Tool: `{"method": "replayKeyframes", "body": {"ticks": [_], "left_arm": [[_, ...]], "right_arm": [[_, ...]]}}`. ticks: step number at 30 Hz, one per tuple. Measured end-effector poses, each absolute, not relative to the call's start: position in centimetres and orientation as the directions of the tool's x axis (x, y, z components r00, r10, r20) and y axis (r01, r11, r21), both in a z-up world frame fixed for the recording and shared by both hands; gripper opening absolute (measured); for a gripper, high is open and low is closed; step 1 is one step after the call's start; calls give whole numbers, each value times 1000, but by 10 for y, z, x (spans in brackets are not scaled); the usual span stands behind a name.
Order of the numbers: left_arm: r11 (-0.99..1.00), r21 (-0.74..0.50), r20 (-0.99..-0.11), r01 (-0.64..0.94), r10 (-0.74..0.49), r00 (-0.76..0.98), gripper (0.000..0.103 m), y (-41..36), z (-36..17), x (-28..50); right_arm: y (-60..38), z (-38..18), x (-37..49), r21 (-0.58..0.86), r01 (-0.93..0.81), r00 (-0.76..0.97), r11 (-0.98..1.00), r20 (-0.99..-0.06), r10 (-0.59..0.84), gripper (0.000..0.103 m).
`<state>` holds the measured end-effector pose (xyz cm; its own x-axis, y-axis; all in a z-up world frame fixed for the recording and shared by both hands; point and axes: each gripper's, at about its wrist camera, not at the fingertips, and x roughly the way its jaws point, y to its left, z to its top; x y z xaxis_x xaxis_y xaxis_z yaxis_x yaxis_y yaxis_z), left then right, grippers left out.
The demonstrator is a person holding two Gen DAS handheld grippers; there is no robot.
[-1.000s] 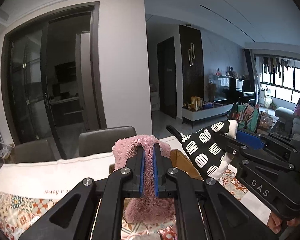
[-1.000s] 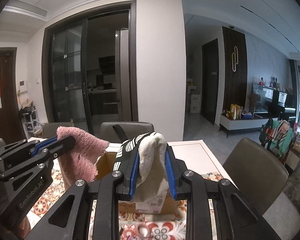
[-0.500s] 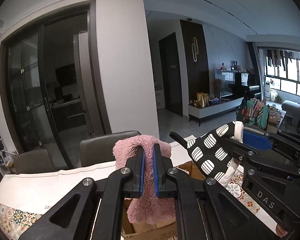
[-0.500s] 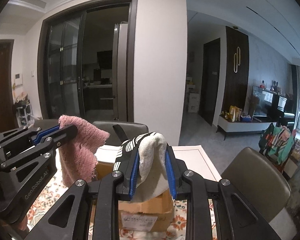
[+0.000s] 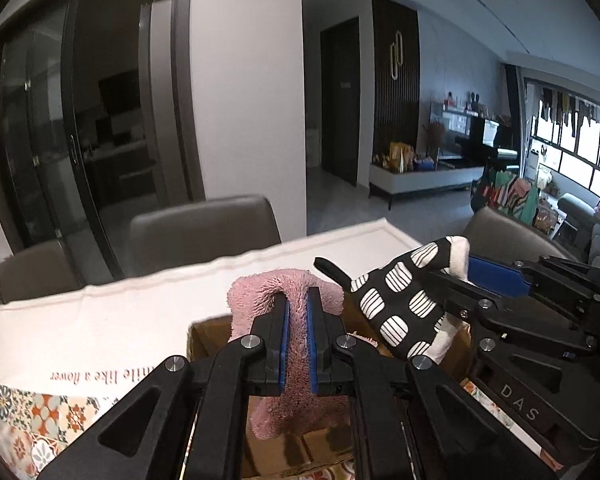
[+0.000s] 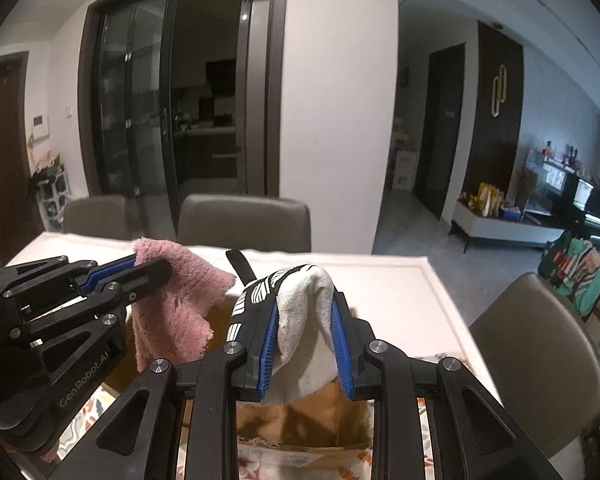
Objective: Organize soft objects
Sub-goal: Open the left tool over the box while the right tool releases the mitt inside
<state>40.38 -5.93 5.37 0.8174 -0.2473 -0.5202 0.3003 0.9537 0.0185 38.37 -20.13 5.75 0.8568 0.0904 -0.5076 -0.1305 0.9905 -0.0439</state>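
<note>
Hiding most of the cardboard box [image 6: 300, 420] beneath, left gripper [image 5: 298, 320] pinches a fluffy pink cloth [image 5: 288, 400]; right gripper [image 6: 304, 328] clamps a black-and-white patterned oven mitt [image 6: 300, 320], cream lining showing, over the table [image 5: 140, 312].

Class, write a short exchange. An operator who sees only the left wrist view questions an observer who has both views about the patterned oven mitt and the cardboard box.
Operator: I only see the oven mitt in the right gripper from the side. Do both fingers press on it?
Observer: Yes. Both blue fingers squeeze its cream side, with the mitt bulging up between them.
Operator: Is the mitt over the cardboard box?
Observer: It appears so. In the right wrist view, the mitt's cream end hangs over the box's open top.
</note>
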Motion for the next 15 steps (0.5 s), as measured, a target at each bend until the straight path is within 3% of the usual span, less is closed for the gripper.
{"method": "replayKeyframes", "body": {"ticks": [3,6,8,10,15], "left_arm": [[951,8,-555,308,-252,793,10,-61,42,408],[950,10,-576,312,-249,778,23,-63,35,408],[950,13,-582,313,-247,775,29,-64,34,406],[952,21,-583,306,-237,777,36,-63,34,403],[949,-3,-601,316,-254,758,47,-57,39,400]], "right_arm": [[-202,45,393,-40,-148,834,988,-542,103,28],[-204,35,399,-31,-155,815,987,-569,110,31],[-207,30,401,-27,-164,805,986,-581,118,44],[-208,27,403,-35,-157,805,987,-583,107,50],[-210,33,401,-29,-139,815,990,-572,97,53]]}}
